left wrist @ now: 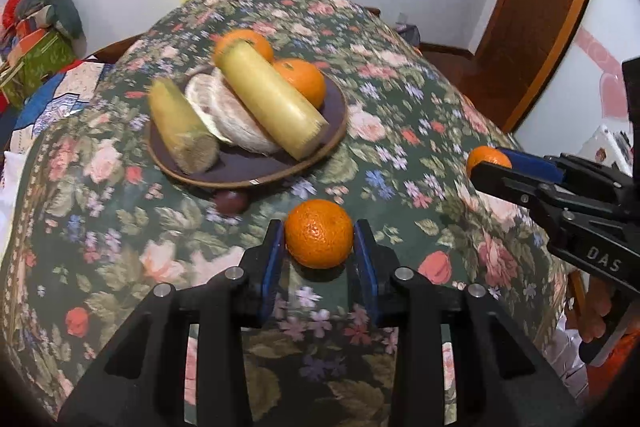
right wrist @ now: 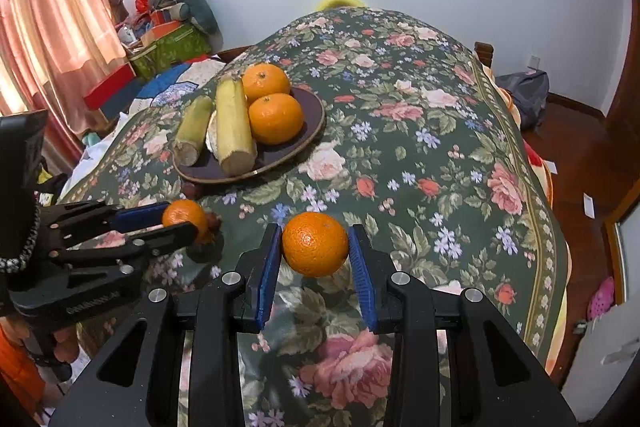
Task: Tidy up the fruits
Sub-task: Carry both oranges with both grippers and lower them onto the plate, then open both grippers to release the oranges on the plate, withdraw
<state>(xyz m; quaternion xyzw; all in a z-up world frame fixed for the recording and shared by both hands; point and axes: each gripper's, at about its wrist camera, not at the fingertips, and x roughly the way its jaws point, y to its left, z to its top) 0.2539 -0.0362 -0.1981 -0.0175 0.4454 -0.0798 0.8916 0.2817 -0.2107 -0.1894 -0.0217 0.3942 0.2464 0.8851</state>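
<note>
A dark plate (left wrist: 338, 103) (right wrist: 312, 115) on the floral tablecloth holds two oranges (left wrist: 302, 81) (right wrist: 276, 117), two pale sugarcane pieces (left wrist: 272, 103) (right wrist: 234, 129) and a peeled pomelo (left wrist: 236, 119). My left gripper (left wrist: 319, 247) (right wrist: 182, 217) is shut on an orange (left wrist: 319, 233) (right wrist: 184, 215), just in front of the plate. My right gripper (right wrist: 315, 247) (left wrist: 486, 165) is shut on another orange (right wrist: 315, 243) (left wrist: 486, 159), held above the cloth to the right of the plate. A small dark red fruit (left wrist: 231, 203) lies by the plate's front rim.
The table (right wrist: 460, 155) is covered by a dark green floral cloth. Boxes and bundled fabric (right wrist: 168, 35) are piled at the back left near pink curtains. A wooden floor and a door lie to the right.
</note>
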